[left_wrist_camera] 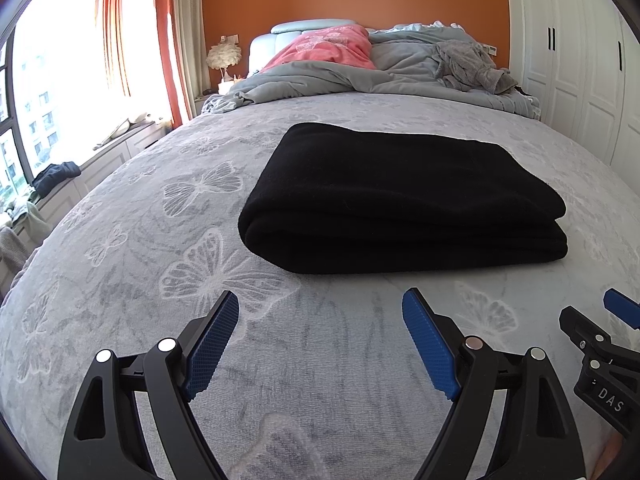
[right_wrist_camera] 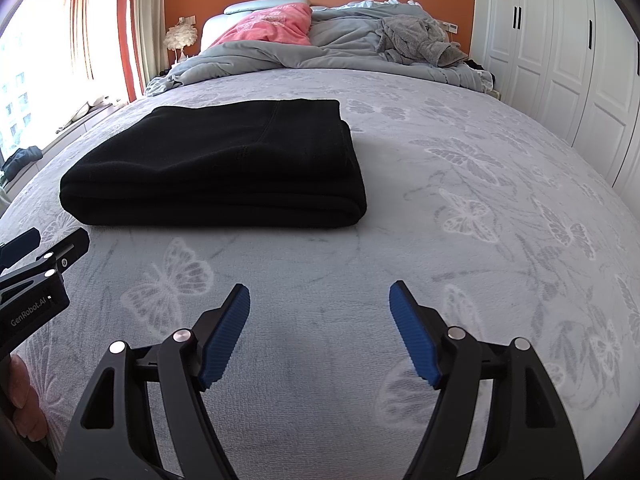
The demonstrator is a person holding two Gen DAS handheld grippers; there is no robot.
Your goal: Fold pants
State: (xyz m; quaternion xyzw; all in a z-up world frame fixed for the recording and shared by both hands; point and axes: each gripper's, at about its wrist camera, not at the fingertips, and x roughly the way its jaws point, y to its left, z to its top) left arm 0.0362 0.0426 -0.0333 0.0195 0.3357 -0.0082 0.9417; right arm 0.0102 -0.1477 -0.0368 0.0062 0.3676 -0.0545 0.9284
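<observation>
The black pants [left_wrist_camera: 400,196] lie folded into a thick flat rectangle on the grey butterfly bedspread [left_wrist_camera: 140,264]; they also show in the right wrist view [right_wrist_camera: 224,164], left of centre. My left gripper [left_wrist_camera: 320,300] is open and empty, held above the bedspread just in front of the pants' near edge. My right gripper [right_wrist_camera: 320,292] is open and empty, in front of the pants and to their right. Each gripper shows at the edge of the other's view: the right one [left_wrist_camera: 612,320], the left one [right_wrist_camera: 36,248].
A rumpled grey duvet [left_wrist_camera: 320,76], a pink pillow [left_wrist_camera: 332,50] and a grey garment [left_wrist_camera: 468,64] lie at the head of the bed. White wardrobe doors [right_wrist_camera: 560,48] stand to the right. A window sill with clothes [left_wrist_camera: 56,174] runs along the left.
</observation>
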